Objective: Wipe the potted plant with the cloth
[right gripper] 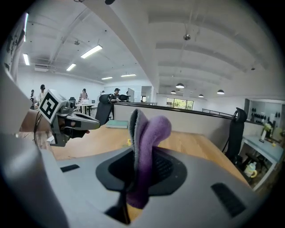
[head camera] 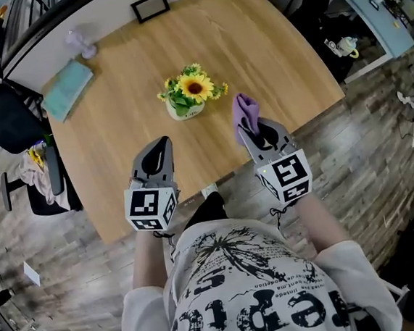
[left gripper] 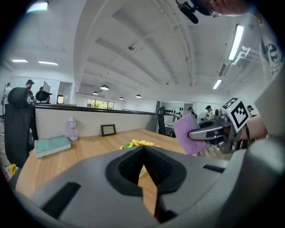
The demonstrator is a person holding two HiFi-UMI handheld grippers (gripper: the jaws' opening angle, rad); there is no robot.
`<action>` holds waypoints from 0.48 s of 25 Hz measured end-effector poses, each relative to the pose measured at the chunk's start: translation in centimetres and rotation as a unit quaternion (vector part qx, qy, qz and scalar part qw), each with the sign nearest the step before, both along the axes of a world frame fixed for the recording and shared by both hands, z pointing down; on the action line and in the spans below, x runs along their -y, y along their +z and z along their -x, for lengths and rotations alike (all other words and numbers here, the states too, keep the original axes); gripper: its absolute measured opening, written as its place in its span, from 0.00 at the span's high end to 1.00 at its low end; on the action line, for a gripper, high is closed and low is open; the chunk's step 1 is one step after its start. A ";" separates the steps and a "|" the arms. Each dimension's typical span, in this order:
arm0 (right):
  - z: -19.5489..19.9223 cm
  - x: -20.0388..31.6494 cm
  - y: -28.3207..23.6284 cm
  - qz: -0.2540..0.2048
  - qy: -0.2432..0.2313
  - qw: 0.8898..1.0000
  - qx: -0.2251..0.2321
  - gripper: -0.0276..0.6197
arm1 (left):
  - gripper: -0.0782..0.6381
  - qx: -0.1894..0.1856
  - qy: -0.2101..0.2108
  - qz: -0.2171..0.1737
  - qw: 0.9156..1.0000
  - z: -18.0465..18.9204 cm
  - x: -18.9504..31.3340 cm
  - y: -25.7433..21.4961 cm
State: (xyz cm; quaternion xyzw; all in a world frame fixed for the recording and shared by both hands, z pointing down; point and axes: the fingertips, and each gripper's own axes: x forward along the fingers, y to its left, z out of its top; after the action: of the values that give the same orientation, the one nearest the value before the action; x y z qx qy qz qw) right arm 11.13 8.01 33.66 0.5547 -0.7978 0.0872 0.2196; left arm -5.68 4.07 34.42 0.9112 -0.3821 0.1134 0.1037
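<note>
Over the table (head camera: 277,60) edge, right gripper (head camera: 253,133) clamps cloth (head camera: 245,111).

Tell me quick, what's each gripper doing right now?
Left gripper: closed, holding nothing.
Right gripper: closed on the purple cloth.

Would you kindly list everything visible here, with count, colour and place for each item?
light wooden table: 1, tan, centre
potted sunflower plant, white pot: 1, yellow-green, mid-table
soft purple cloth: 1, purple, in right tool
flat teal book: 1, teal, table's far left
black picture frame: 1, black, far edge
small pale lamp: 1, lilac-white, beside book
black office chair: 1, black, left of table
left tool: 1, grey, shut, empty
right tool: 1, grey, shut on cloth
</note>
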 end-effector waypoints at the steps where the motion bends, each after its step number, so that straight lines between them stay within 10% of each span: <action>1: -0.8 1.3 0.7 0.006 0.006 1.000 -0.003 0.84 | 0.89 0.005 -0.001 0.000 1.000 -0.5 1.0 0.6; 12: -6.0 10.1 11.7 0.101 0.021 0.993 -0.065 0.84 | 0.89 0.019 0.030 0.051 0.998 -3.6 7.9 9.5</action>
State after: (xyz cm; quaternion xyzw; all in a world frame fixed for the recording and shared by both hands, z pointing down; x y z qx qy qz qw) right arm 17.16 -2.07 45.33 0.5505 -0.7573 0.1358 0.3240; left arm -2.11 -3.88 43.88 0.9134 -0.3504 0.1533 0.1392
